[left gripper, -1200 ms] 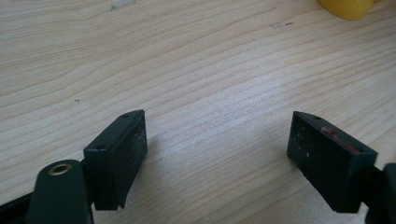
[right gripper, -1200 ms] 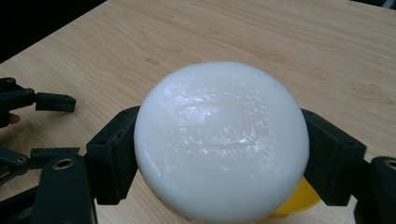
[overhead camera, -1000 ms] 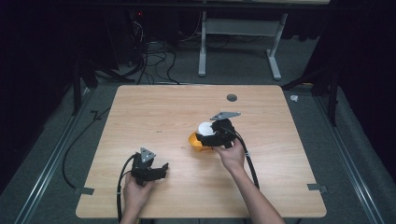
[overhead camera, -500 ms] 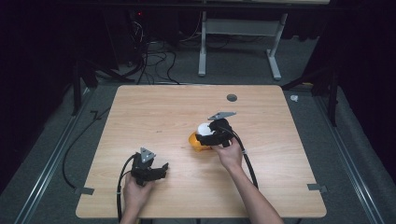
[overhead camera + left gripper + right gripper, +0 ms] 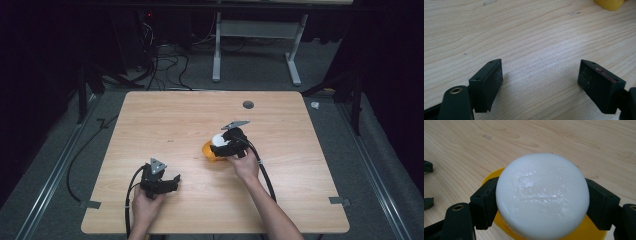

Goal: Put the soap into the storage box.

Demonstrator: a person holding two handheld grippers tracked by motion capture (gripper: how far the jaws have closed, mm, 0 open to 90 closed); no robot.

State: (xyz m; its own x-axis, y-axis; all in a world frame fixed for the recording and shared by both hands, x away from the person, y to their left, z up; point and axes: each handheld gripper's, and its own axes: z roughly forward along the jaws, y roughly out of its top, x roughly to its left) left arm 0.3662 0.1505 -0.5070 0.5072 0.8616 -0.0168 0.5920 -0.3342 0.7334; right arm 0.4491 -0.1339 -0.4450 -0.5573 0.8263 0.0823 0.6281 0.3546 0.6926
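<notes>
- Right gripper (image 5: 218,145): jaws closed on the white round lid (image 5: 542,195), one pad on each side of its rim, at 9 and 3 o'clock in the right gripper view. Spread was moderate, set by the lid's width.
- Lid sat directly over the yellow bowl (image 5: 499,225); couldn't tell whether it touched the bowl or hung just above it.
- Left gripper (image 5: 540,80): jaws wide apart, nothing between them, only bare wooden table (image 5: 529,37) under them.
- High view: bowl and lid near table centre, slightly toward 3 o'clock. Left gripper (image 5: 172,181) was toward 7 o'clock of the table, well apart from the bowl (image 5: 209,150), held in the person's left hand (image 5: 145,206).
- Right hand (image 5: 246,165) came in from 5 o'clock of the bowl; right gripper pointed roughly toward 10 o'clock.
- Right gripper view showed the lid's glossy top with a faint embossed rectangle; the high view gave only a small white spot (image 5: 218,139).
- Left gripper view caught an edge of the yellow bowl (image 5: 609,3) at 1 o'clock of the frame.
- Lid was round, no clear long axis; flat face up, slightly tilted toward the camera.
- High view also showed a dark round grommet (image 5: 248,104) at the table's 12 o'clock.
</notes>
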